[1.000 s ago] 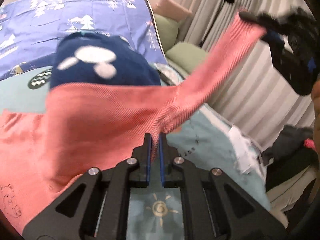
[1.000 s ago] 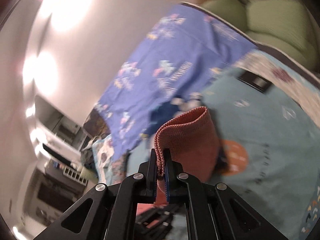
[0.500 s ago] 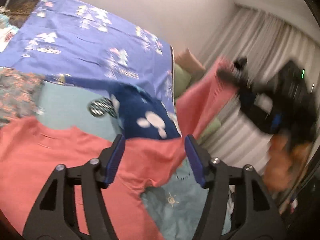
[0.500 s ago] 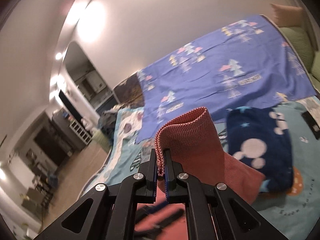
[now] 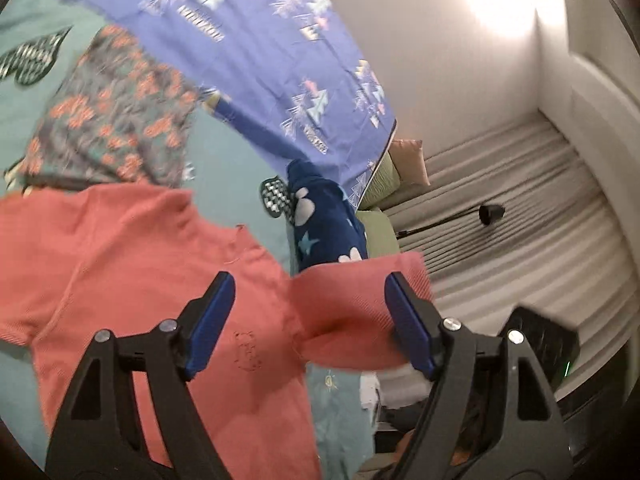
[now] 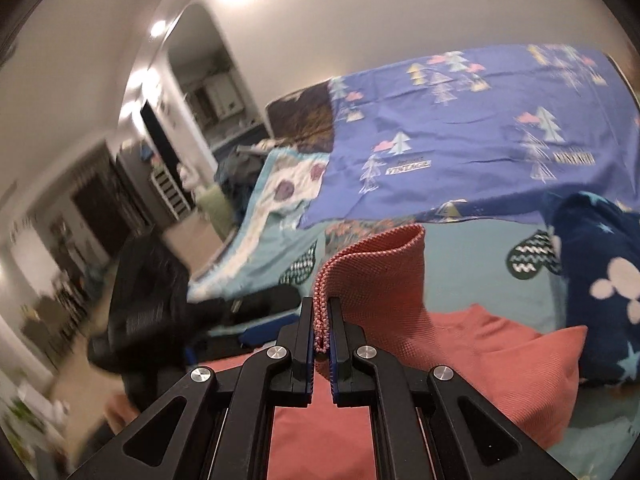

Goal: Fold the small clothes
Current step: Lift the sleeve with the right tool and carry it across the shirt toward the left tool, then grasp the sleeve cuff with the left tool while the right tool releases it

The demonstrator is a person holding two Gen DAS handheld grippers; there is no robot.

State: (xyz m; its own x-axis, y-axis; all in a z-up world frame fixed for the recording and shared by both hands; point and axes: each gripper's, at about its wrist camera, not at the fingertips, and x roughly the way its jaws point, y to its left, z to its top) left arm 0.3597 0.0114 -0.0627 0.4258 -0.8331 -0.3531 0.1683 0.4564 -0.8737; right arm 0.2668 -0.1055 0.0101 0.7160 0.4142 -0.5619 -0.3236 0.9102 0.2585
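Left tool [image 5: 310, 322] now spread off coral shirt [image 5: 152, 280]; navy fleece [image 5: 326, 224] beyond

Coral shirt [image 5: 132, 280] lies mostly flat on the teal bedspread, small bear print on its front. One fold of it [image 6: 372, 276] is lifted and doubled, pinched in my right gripper [image 6: 321, 340].

Teal bed [image 5: 224, 168], coral shirt [image 5: 132, 264], navy garment [image 5: 324, 224], perhaps patterned trousers [image 5: 116, 120]
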